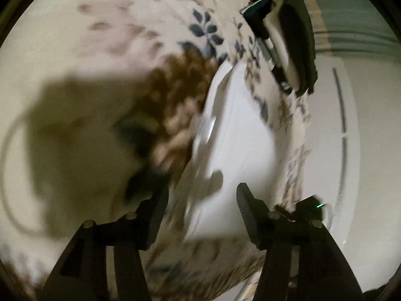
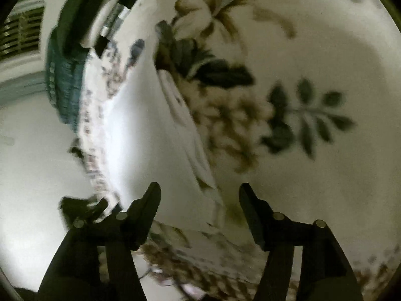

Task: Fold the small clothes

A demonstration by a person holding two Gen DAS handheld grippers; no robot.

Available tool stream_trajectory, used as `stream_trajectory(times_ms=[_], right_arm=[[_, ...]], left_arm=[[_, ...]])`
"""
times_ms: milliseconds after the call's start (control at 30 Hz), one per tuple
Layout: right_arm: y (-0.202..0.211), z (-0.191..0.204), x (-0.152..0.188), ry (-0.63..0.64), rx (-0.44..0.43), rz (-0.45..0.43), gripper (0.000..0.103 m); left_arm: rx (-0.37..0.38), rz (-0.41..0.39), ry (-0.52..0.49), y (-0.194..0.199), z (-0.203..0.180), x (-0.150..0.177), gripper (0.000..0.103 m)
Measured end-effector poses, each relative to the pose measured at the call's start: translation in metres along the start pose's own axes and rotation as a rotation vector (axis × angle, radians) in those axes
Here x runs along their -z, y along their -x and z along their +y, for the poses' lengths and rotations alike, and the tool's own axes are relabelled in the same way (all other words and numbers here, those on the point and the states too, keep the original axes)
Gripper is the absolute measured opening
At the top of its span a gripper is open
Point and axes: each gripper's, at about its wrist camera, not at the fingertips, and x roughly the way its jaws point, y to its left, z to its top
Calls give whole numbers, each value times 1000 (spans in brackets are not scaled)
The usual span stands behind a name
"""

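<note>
A small white garment [image 1: 238, 135] lies flat on a cream floral bedspread [image 1: 105, 37]. In the left wrist view it sits just ahead of my left gripper [image 1: 200, 195], which is open and empty, its jaws wide apart. In the right wrist view the same white garment [image 2: 150, 125] stretches ahead and to the left of my right gripper [image 2: 199, 195], which is also open and empty. Both views are motion-blurred.
Folded clothes, dark, white and teal, are stacked at the far bed edge [image 1: 288, 32], and show in the right wrist view [image 2: 75, 37]. The bedspread's printed edge [image 1: 295, 130] drops to a pale floor [image 1: 363, 150]. A window with blinds [image 2: 17, 32] is at far left.
</note>
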Motion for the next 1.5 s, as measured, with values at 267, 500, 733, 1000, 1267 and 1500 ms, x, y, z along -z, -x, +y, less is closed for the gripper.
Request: stream_trajectory(times_ms=[267,500,733,1000,1267,1500], right_arm=[[-39,-10,-43,-60,-202,36,68],[-47,17,-53,27,-146,25,17],[-23,63,-49,66,-107,-23,11],[49,148,-59,133,-85,-103,11],[125,247,-150,224,-80,-234,11],[140,314,-286,307,-51,-284,11]], left_arm=[[84,66,8,-76,-18,-53,52],[6,46,-103,-68,-40,-50,13],[-14,8,-169,-41,-78,-52,11],[3,-33,-259,3,-157,-87,11],[16,-125,-373,8,-278,-181,11],[-33,-210,-434,-23,-338,-286,12]])
